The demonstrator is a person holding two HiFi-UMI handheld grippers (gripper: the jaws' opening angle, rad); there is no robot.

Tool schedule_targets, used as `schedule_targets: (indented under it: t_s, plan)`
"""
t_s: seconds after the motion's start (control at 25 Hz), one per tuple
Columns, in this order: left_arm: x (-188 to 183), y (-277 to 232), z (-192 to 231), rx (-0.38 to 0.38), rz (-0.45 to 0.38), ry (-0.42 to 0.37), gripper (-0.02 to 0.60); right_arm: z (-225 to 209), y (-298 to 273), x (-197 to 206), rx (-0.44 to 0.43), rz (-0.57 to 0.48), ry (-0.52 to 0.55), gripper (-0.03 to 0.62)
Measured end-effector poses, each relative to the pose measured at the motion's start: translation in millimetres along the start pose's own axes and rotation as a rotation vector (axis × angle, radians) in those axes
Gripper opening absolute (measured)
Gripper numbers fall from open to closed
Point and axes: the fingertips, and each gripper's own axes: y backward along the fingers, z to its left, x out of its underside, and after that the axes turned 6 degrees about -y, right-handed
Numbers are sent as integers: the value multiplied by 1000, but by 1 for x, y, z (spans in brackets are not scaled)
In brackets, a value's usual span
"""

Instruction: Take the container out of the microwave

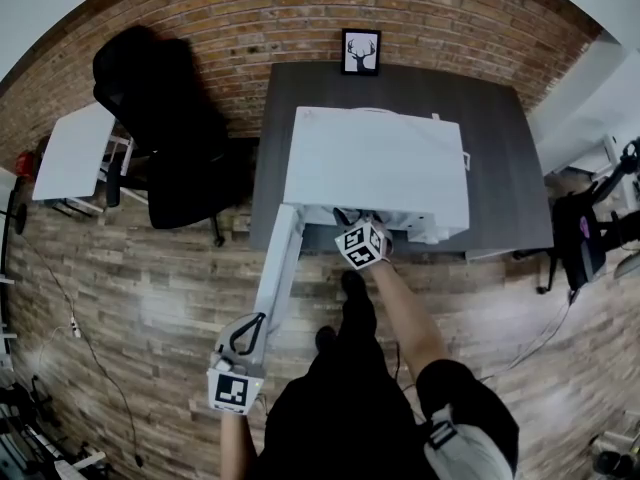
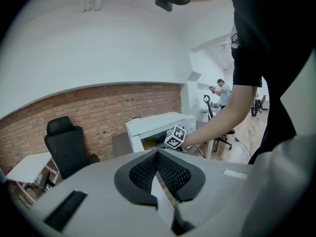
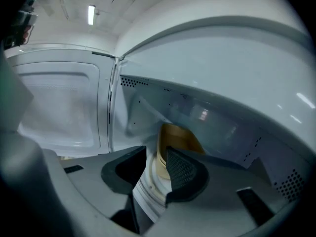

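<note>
Plainly, one white box-shaped microwave (image 1: 380,158) stands on one dark grey rectangular table (image 1: 500,148), its single white door (image 1: 275,268) swung wide open toward the person. Two hand-held grippers are at work, each carrying one marker cube. One round tan container with a pale rim (image 3: 180,137) sits inside the microwave's cavity.

The right gripper (image 3: 157,154) reaches into the opening. Its two black jaws stand apart, one on each side of the container's near rim; whether the pads touch it cannot be told. The left gripper (image 1: 243,336) is at the door's free end, well apart from the right one. Its two jaws are closed on the door's edge, with a white sliver showing between the meshed pads (image 2: 143,172).

Behind the table runs one red-brick wall (image 1: 250,18); one black-framed picture of a deer's head (image 1: 361,51) stands at the table's back edge. One black high-backed office chair (image 1: 165,128) stands to the left of the table, and just beside it is one small white table (image 1: 75,150). The floor is wood planks (image 1: 150,298). In the left gripper view, one more person (image 2: 222,90) stands far off.
</note>
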Motion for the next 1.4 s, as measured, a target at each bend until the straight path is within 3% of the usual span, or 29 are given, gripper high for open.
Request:
schedule_targets:
  t_s: [0.96,1.08,1.4]
  plan:
    - [-7,-20,6,9,-16,-3,2,-5,-44,17,-39,120,155,110]
    - [-7,-21,6,14,-18,-14,2,-6,-44,16,-30,123,175,66]
    - [-9,-21,5,12,-22,-14,2,-5,-40,18,-33,135,190,38]
